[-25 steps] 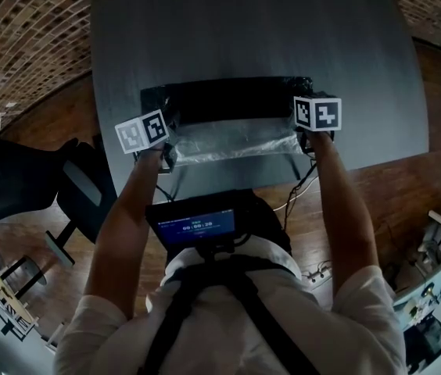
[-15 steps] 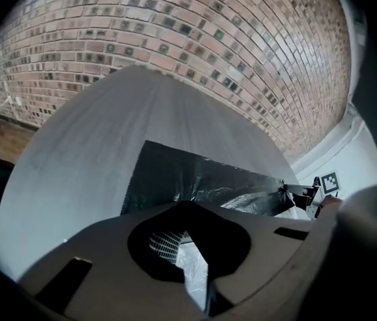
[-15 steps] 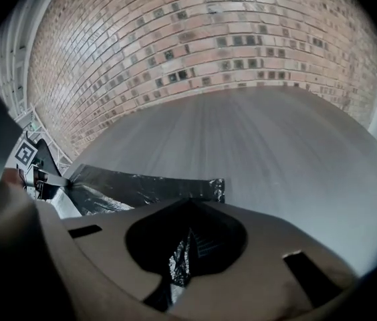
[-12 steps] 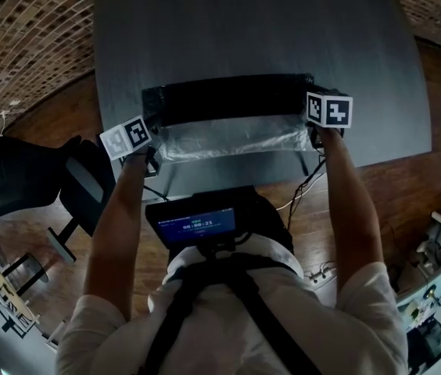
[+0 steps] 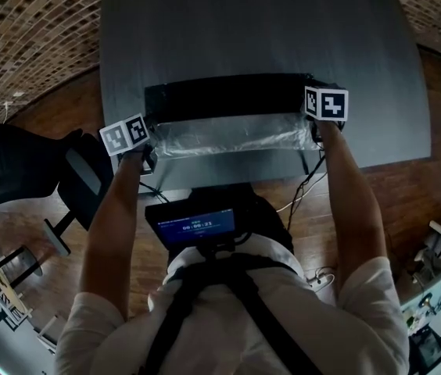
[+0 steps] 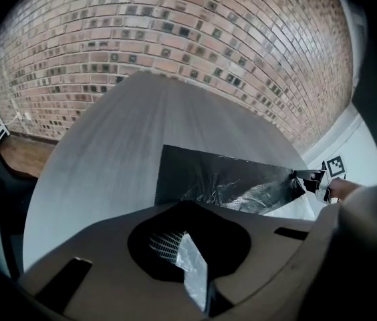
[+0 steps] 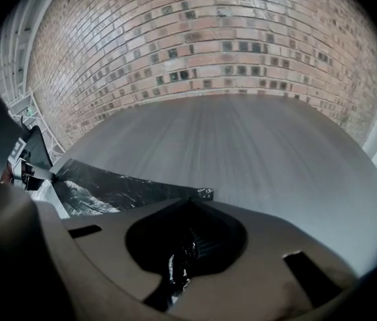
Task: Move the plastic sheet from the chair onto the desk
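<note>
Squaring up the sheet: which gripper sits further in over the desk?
The right gripper: it shows higher in the head view, over the desk, while the left gripper hangs back at its left edge.

Over the last second the left gripper [image 5: 150, 161] has swung out toward the picture's left, and the right gripper [image 5: 314, 135] has moved out to the right and slightly farther over the desk [image 5: 244, 30], so the two stand wider apart. The plastic sheet [image 5: 228, 133] stretched between them now spans more width and hangs straighter.
</note>
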{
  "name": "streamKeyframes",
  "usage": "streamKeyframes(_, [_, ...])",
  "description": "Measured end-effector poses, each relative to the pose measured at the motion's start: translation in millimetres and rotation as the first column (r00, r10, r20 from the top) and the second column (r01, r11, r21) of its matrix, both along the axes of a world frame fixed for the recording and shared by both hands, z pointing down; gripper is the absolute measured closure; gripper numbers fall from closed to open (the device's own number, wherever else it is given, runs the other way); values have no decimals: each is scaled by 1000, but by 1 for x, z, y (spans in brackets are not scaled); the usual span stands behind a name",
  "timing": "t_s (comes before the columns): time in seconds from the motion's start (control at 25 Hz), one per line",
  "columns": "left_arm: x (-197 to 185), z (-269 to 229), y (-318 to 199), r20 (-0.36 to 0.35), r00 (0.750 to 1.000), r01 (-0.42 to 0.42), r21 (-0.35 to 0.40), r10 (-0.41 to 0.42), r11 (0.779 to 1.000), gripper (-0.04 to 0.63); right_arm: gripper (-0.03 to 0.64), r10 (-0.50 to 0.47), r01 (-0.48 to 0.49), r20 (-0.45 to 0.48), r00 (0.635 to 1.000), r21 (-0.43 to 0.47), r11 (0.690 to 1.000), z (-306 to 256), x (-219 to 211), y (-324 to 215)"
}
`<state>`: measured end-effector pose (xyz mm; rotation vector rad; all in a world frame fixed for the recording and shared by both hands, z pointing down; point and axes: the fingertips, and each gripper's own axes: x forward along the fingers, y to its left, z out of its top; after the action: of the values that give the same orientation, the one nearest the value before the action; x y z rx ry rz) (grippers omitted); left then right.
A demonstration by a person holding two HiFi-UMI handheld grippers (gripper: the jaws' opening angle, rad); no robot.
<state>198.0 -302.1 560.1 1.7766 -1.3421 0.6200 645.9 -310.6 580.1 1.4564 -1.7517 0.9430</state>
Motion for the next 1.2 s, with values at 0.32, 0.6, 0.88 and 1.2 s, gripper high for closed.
streamKeyframes(0.32, [3,-9,-3,43,999,-21,37,20,999,592,615,32,-31,-56,998,21,999,-8,18,-11])
streamKeyframes(0.6, [-13,-49,8,26,999,30,157,-35,987,592,615,96,-98,23,995,130,987,-51,13,-5])
streamKeyframes(0.88, [26,-100,37,-115,993,13,302,23,953,592,615,74,-94,101,992,201,975,-89,-18,20])
streamKeyframes(1.2, [46,-130,87,-193,974,-45,358,121,933,592,615,28,-63,144,989,241,969,-120,-72,62])
